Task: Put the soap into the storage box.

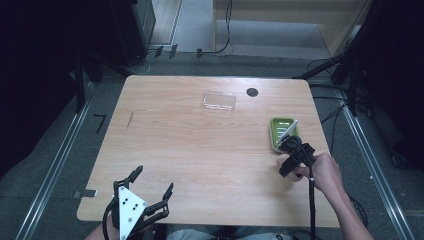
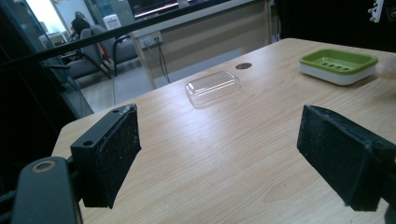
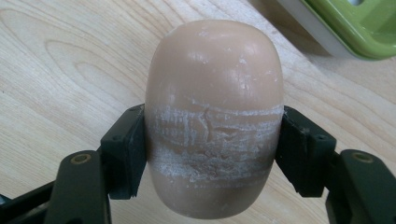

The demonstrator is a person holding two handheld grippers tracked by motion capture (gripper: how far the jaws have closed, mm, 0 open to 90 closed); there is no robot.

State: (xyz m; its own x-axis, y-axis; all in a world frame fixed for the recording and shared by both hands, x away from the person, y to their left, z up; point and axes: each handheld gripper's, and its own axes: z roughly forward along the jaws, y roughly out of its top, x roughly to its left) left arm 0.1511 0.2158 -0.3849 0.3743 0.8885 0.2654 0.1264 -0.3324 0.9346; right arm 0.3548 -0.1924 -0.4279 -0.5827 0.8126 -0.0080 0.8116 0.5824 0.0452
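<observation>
Soap bar (image 3: 214, 116) sits clamped between the right claw (image 3: 212, 149) jaws; left claw (image 2: 219, 158) gapes empty.

Black two-jaw left hand-held gripper (image 1: 152, 181) with grey three-cornered plate, black right hand-held gripper (image 3: 212, 154), trailing black cable (image 1: 312, 210)

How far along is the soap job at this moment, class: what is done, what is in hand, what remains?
Done: the right gripper is shut on the soap bar, beside the green soap dish. In hand: holding it near the dish, which looks empty. Left, probably: setting it in the dish and adding the clear lid. The left gripper is open and holds nothing.
</observation>
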